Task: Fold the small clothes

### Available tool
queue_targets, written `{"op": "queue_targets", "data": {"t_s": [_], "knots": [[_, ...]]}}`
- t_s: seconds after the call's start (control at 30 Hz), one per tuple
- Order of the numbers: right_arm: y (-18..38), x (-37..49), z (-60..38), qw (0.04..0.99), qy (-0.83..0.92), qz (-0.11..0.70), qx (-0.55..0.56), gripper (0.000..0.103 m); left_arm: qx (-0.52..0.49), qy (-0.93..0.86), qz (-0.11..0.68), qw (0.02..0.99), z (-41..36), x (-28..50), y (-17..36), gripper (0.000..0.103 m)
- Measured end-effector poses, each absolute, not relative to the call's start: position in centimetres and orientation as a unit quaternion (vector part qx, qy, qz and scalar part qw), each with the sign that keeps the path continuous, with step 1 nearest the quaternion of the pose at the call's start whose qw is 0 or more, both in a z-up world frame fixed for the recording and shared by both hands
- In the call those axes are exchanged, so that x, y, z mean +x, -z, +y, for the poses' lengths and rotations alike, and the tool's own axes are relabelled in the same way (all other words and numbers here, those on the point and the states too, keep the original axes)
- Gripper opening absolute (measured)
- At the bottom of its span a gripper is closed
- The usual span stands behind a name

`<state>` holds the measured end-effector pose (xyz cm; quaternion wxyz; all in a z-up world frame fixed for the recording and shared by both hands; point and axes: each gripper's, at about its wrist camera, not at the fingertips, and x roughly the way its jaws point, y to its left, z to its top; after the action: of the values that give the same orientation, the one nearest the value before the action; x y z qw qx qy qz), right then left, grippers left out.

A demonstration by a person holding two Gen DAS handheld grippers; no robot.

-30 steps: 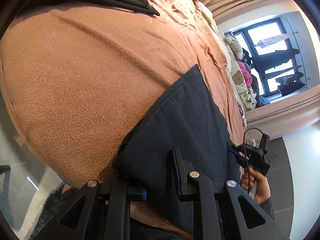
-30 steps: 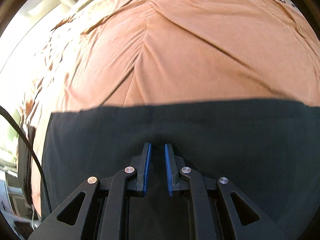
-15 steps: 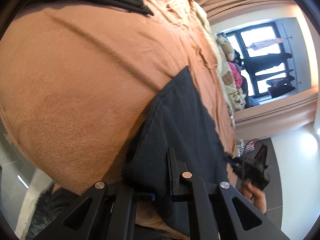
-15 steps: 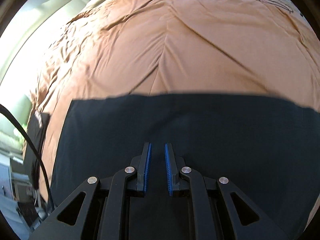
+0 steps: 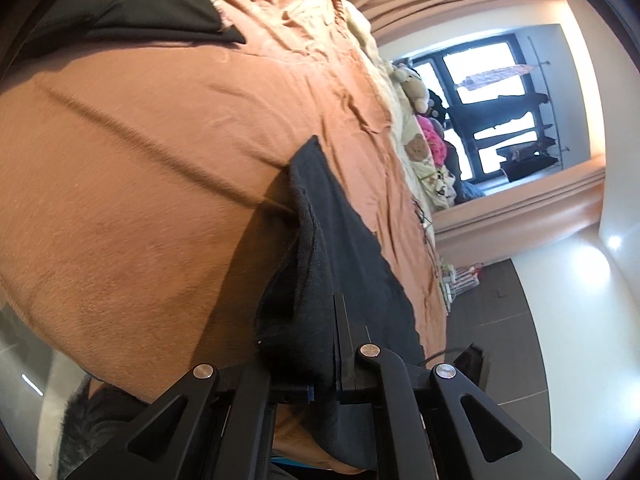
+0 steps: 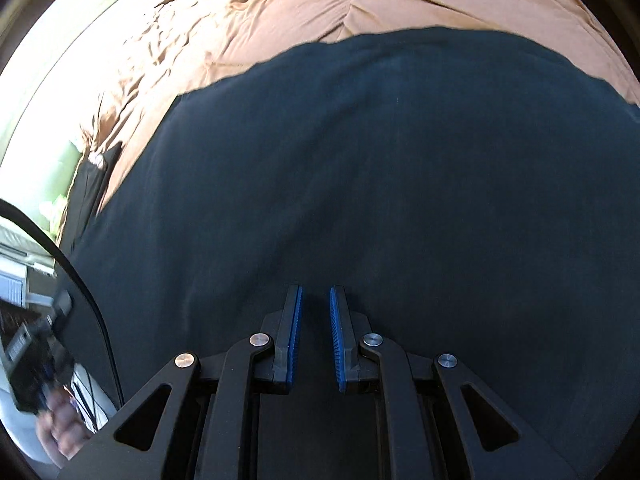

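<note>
Dark garment [image 5: 344,248] lies on the orange bedspread [image 5: 140,200], its near edge bunched and lifted off the bed. Left gripper [image 5: 326,356] is clamped on that edge. Right gripper [image 6: 316,332] sits over the flat cloth, blue pads [image 6: 295,332] nearly together with a slim gap, nothing visibly pinched.

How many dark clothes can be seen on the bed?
2. One dark cloth lies near the bed's edge, pinched by the left tool. Another lies at the far end. More may be hidden.
</note>
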<state>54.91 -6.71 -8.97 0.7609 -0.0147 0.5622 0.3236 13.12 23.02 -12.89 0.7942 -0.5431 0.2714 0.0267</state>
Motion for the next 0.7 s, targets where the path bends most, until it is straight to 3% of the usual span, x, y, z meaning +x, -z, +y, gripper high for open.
{"op": "queue_targets", "data": {"t_s": [0.7], "knots": [[9.7,47.5,-11.0,0.747,-0.348,0.567,0.002,0.009,-0.516,0.045,0.256,0.816,20.7,16.3,6.8,0.005]]}}
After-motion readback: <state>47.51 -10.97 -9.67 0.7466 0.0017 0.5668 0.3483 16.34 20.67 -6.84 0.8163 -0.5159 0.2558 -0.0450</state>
